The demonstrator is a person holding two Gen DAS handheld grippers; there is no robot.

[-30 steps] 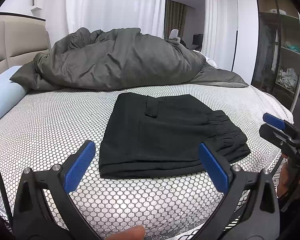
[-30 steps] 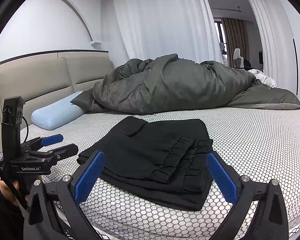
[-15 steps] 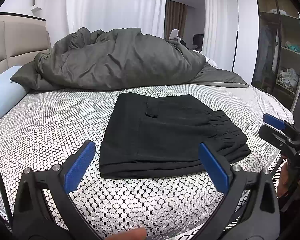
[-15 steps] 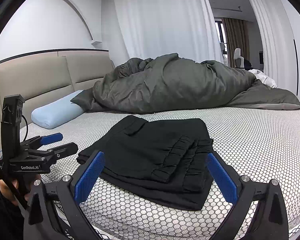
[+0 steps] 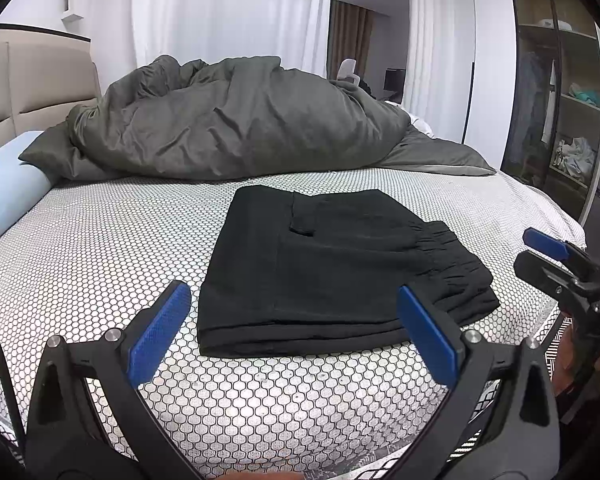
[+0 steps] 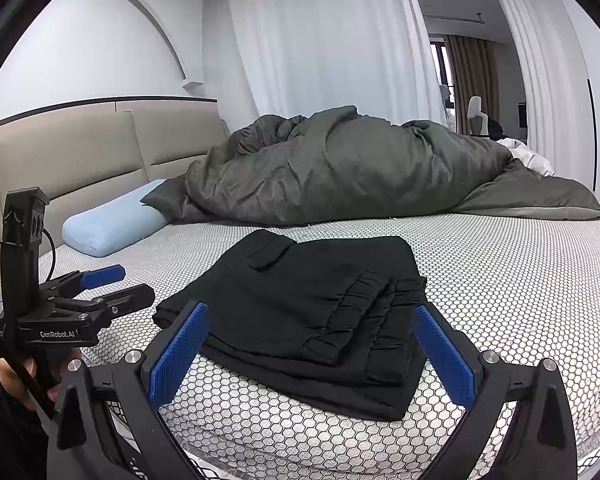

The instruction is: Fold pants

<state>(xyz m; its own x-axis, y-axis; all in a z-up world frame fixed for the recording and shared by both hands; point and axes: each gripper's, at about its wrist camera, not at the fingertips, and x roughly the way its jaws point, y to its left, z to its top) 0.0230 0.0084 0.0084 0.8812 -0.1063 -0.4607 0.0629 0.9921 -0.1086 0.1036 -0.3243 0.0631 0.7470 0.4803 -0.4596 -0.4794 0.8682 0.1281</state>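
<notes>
The black pants (image 5: 324, 272) lie folded into a flat rectangular stack on the honeycomb-patterned bed cover (image 5: 100, 248), the gathered waistband at the stack's right end. My left gripper (image 5: 296, 332) hovers open just in front of the stack, with nothing between its blue pads. From the right wrist view the same pants (image 6: 312, 308) lie ahead with the elastic waistband nearest. My right gripper (image 6: 308, 348) is open over the stack's near edge and holds nothing. Each gripper shows in the other's view: the right gripper (image 5: 540, 256) at the bed's right edge, the left gripper (image 6: 124, 284) at the left.
A rumpled dark grey duvet (image 5: 236, 120) fills the far half of the bed. A light blue pillow (image 6: 112, 224) lies by the beige headboard (image 6: 80, 152). White curtains hang behind. A glass-front wardrobe (image 5: 556, 92) stands to the right. A hand (image 6: 28, 368) holds the left gripper's handle.
</notes>
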